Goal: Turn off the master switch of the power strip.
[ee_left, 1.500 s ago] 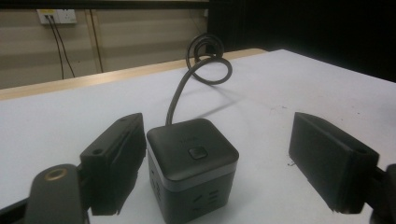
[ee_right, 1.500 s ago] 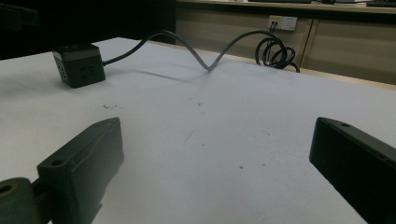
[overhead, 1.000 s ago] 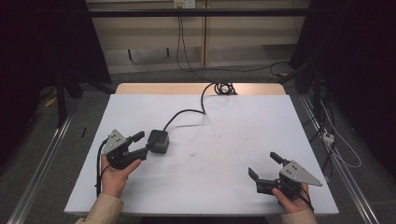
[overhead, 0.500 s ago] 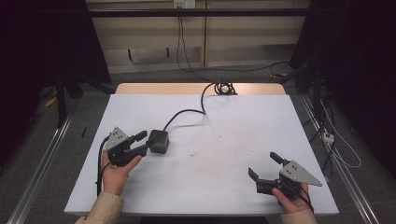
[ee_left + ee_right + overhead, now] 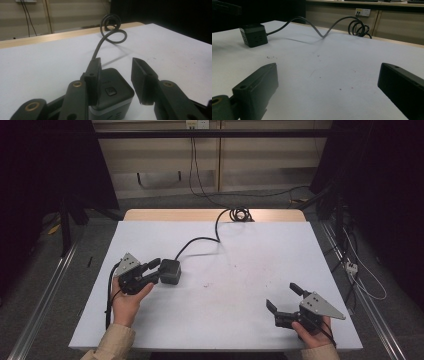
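A lab recording bay: a bare white table (image 5: 240, 320) ringed by black curtains (image 5: 380, 180), floor rails (image 5: 45, 295) at nine o'clock, wall sockets (image 5: 196, 124) at twelve.

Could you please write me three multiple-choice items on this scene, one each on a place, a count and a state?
1. Where does the black power cube sit?
A. far right corner
B. left part of the table, at the left hand-held gripper
C. on the floor

2. How many hand-held grippers are over the table?
A. one
B. two
C. three

3. How are the right hand-held gripper's jaws?
A. open, holding nothing
B. shut on the cable
C. shut on the cube

Answers: 1 B, the left jaws flank the cube; 2 B, one per hand; 3 A, its jaws stand wide apart over bare table.
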`<state>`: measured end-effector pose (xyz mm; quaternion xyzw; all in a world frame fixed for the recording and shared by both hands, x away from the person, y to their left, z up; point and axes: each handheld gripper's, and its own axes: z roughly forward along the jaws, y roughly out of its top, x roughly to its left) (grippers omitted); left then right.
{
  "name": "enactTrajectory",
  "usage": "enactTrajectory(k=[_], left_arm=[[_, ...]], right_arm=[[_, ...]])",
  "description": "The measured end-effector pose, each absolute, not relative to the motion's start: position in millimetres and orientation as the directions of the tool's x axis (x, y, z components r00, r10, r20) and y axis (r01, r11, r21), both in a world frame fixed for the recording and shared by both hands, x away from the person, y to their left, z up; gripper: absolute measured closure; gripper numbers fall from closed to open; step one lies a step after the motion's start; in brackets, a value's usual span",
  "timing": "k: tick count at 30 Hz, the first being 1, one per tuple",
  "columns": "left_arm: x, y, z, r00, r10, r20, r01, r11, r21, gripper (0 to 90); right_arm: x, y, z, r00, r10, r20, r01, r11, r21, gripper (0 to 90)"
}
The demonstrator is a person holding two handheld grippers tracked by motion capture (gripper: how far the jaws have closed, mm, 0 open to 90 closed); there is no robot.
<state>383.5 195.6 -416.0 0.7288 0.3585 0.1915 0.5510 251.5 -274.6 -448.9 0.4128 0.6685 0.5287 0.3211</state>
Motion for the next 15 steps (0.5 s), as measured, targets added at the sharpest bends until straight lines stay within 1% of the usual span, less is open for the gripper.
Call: enactTrajectory(k=[4,6,15], left_arm=[[385.3,195.8,-415.6,0.666,0.733,-0.137,0.326,-0.121,0.938,64.6],[385.7,195.0,-415.1,0.665,0.736,-0.126,0.327,-0.135,0.935,66.7],[388.5,192.8,-414.6,0.669,0.732,-0.13,0.341,-0.146,0.929,72.6]], right_arm=[[251.7,-274.7,-449.0,-0.453,0.891,0.007,0.213,0.101,0.972,2.6],[251.8,-274.6,-449.2,-0.453,0.891,0.007,0.214,0.102,0.972,2.6],[251.9,-274.8,-449.2,-0.453,0.891,0.006,0.213,0.102,0.972,2.6]])
